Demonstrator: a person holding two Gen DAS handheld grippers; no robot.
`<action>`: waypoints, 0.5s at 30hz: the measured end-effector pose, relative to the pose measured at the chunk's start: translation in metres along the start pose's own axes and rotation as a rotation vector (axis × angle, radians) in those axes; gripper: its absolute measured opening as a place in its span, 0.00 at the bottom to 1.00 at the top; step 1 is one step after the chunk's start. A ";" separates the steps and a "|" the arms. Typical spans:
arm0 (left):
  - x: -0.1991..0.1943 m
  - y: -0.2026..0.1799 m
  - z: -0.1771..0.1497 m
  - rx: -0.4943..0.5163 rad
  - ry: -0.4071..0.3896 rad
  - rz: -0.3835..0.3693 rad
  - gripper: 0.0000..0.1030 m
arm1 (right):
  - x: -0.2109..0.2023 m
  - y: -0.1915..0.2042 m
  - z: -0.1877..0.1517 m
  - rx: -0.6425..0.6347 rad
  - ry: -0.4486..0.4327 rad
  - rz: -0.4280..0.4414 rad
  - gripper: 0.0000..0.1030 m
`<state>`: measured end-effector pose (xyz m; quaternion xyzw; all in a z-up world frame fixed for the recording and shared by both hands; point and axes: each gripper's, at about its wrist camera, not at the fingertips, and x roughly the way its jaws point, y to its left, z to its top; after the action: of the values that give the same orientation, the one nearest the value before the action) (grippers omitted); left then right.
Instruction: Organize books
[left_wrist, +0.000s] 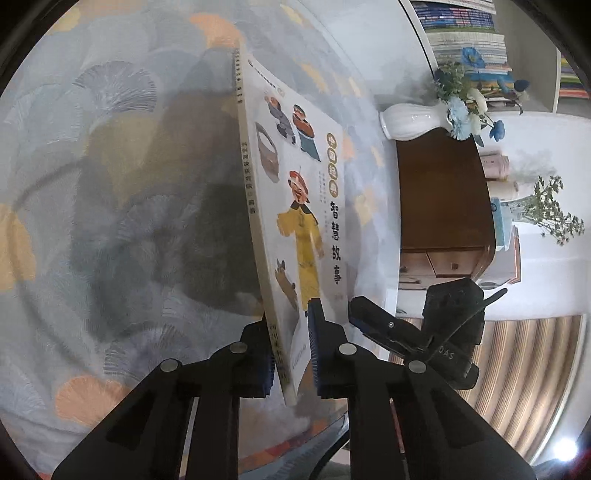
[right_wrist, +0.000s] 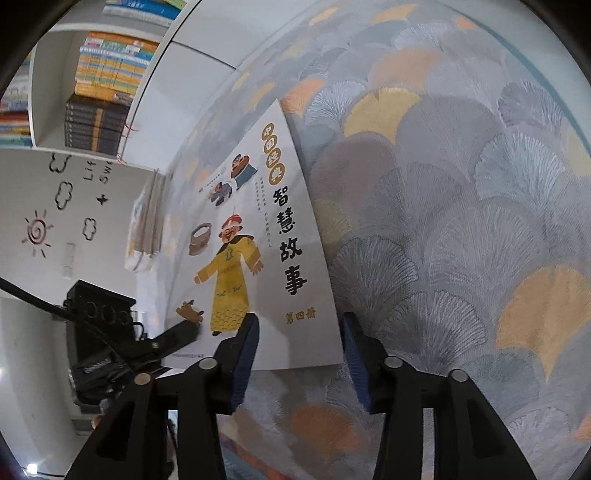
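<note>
Fan-patterned tablecloth (right_wrist: 443, 184) under book (right_wrist: 258, 236)

The left gripper (left_wrist: 290, 354) is clamped on the bottom edge of a thin picture book (left_wrist: 295, 192) held on edge above a fan-patterned cloth (left_wrist: 110, 184). The other gripper (left_wrist: 388, 325) sits just right of the book. Beyond stand a white vase (left_wrist: 410, 122) of blue flowers, a brown cabinet (left_wrist: 439, 206) and stacked books (left_wrist: 469, 37).

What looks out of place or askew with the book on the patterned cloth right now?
The book is not lying flat: the left gripper has its jaws shut on the spine end, so it is tilted up off the patterned cloth. The right gripper is open. Nothing looks damaged.
</note>
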<state>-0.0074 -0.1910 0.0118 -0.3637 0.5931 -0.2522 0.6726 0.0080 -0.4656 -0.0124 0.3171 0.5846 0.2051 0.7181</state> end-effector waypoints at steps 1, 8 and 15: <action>0.001 -0.001 0.001 -0.008 0.004 -0.025 0.11 | 0.001 0.000 0.000 0.008 0.000 0.011 0.47; -0.001 0.005 0.010 -0.127 0.035 -0.274 0.11 | -0.003 -0.024 0.004 0.143 0.044 0.163 0.56; 0.003 0.002 0.017 -0.177 0.053 -0.398 0.11 | 0.000 -0.044 0.010 0.278 0.056 0.349 0.76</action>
<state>0.0097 -0.1888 0.0095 -0.5245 0.5469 -0.3367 0.5590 0.0148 -0.4992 -0.0414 0.5035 0.5633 0.2523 0.6046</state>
